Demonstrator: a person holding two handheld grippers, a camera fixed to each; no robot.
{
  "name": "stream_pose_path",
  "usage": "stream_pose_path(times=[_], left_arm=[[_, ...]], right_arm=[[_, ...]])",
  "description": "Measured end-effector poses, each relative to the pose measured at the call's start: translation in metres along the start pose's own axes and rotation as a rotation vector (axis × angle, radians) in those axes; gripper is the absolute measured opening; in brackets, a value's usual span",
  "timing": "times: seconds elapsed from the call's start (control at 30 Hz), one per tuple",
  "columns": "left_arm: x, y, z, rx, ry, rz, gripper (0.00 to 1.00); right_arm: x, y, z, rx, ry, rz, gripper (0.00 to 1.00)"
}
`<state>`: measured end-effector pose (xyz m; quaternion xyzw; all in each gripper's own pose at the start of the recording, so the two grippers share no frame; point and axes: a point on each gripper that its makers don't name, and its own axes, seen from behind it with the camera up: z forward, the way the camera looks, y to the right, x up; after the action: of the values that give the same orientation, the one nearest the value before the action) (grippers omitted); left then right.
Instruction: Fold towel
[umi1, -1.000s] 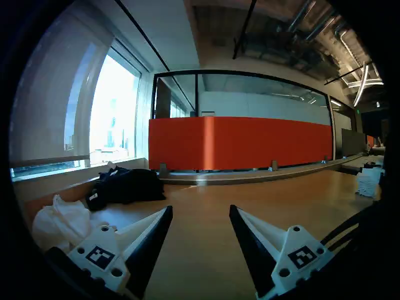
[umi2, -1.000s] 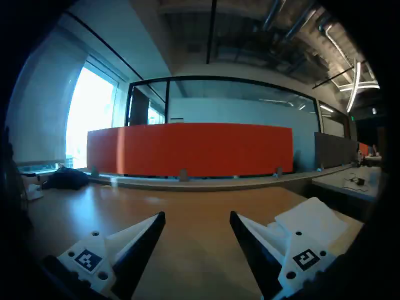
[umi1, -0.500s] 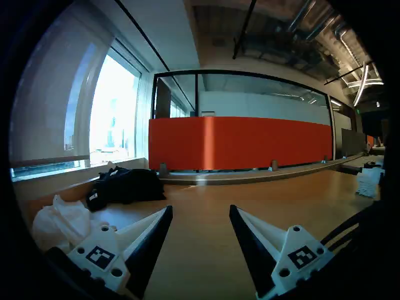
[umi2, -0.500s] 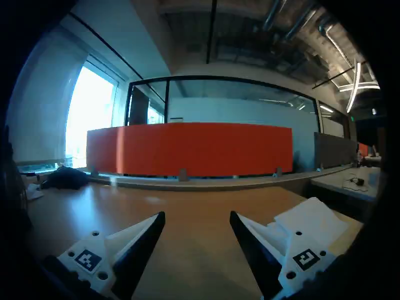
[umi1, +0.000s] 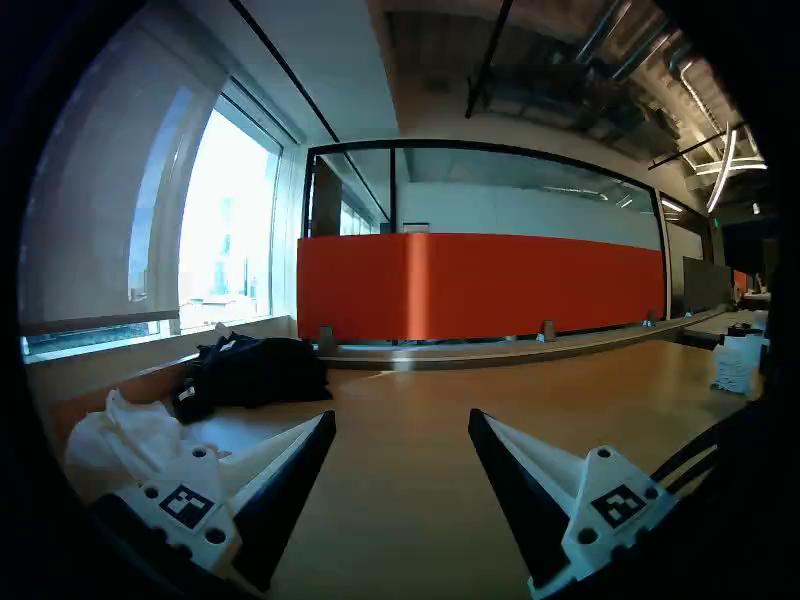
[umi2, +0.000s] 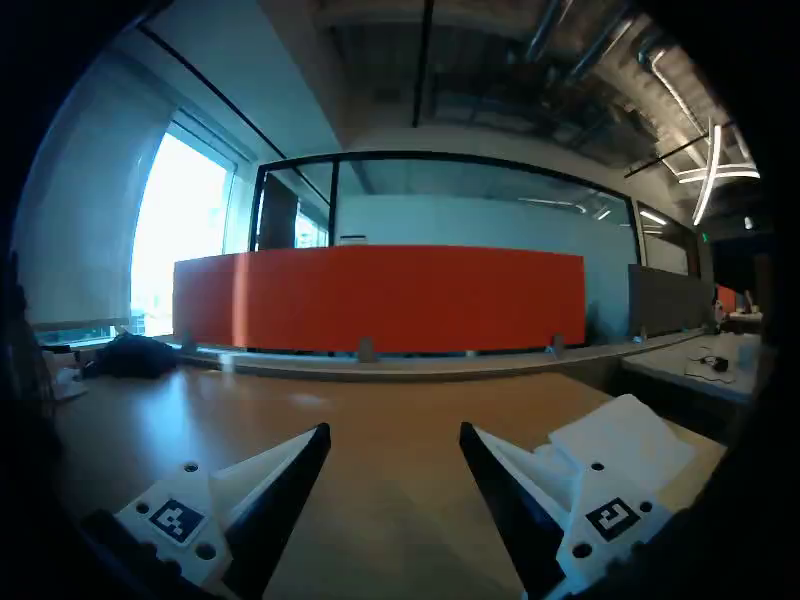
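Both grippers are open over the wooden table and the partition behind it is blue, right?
No: the partition is orange, not blue, as the right gripper view shows. The left gripper and right gripper are open over the wooden table.

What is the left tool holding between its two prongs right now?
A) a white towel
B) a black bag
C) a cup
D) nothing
D: the left tool stands open, with only bare wooden table between its tips; the white crumpled bundle lies off to its side, untouched.
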<state>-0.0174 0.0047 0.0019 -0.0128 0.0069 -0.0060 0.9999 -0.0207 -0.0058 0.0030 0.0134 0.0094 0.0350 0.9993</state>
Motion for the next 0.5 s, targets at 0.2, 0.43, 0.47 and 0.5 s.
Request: stream_pose_path(times=[0.2,0.43,0.47,0.5], left_arm=[[0.0005,-0.0005,-0.0001,0.000,0.000,0.000,0.99],[0.0031,-0.0002,-0.0007,0.000,-0.001,0.000,0.99],[0.0037,-0.0003,-0.0009,0.000,-0.001,0.000,0.99],[0.0046,-0.0003,-0.0012,0.000,-0.001,0.000,0.99]], right_arm=[[0.0005,-0.0002,-0.0004,0.000,0.000,0.000,1.00],[0.0003,0.0000,-0.0008,0.000,0.000,0.000,1.00],[0.0003,0.0001,-0.0007,0.000,0.000,0.000,1.00],[0.0003,0.0001,-0.0006,0.000,0.000,0.000,1.00]])
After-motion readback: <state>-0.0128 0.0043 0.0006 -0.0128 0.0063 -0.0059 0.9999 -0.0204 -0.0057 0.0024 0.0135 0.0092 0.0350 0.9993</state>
